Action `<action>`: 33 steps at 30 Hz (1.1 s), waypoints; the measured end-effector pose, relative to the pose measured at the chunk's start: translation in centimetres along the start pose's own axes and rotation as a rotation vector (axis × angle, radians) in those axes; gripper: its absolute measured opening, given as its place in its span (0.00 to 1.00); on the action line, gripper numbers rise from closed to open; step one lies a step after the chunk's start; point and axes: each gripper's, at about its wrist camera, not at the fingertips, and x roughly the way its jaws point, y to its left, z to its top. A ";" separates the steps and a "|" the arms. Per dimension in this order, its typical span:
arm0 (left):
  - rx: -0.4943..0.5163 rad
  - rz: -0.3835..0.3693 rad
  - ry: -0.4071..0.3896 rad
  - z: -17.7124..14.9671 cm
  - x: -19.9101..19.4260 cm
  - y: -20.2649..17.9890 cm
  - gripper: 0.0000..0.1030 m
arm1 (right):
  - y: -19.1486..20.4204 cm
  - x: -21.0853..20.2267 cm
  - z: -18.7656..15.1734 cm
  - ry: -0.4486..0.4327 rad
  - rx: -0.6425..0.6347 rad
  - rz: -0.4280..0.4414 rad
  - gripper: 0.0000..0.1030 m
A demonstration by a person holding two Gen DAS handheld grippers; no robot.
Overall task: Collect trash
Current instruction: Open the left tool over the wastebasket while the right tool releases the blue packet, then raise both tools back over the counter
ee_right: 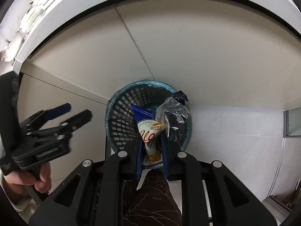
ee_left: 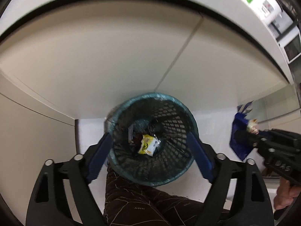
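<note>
Right fingers (ee_right: 151, 146) around cookie wrapper (ee_right: 150, 137)

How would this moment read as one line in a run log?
left gripper: open, empty, over bin | right gripper: shut on cookie wrapper above bin | yellow packet: in bin

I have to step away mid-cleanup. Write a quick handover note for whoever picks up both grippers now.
Left gripper: open, empty, above the mesh wastebasket.
Right gripper: shut on a blue-and-white cookie wrapper over the wastebasket; a crumpled clear wrapper sticks up beside it.
Done: a yellow snack packet lies in the basket.
Left: drop the cookie wrapper in.
</note>
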 end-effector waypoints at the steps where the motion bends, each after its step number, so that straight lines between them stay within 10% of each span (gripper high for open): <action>1: -0.009 0.001 -0.008 0.0 -0.5 0.4 0.86 | 0.3 0.3 0.1 0.004 -0.001 0.004 0.16; 18: -0.090 0.047 -0.039 -0.5 -3.1 6.3 0.94 | 2.8 4.9 0.4 0.014 -0.040 0.019 0.19; 33: -0.081 0.052 -0.034 -0.3 -3.2 6.1 0.94 | 3.0 4.2 0.4 -0.019 -0.032 -0.014 0.66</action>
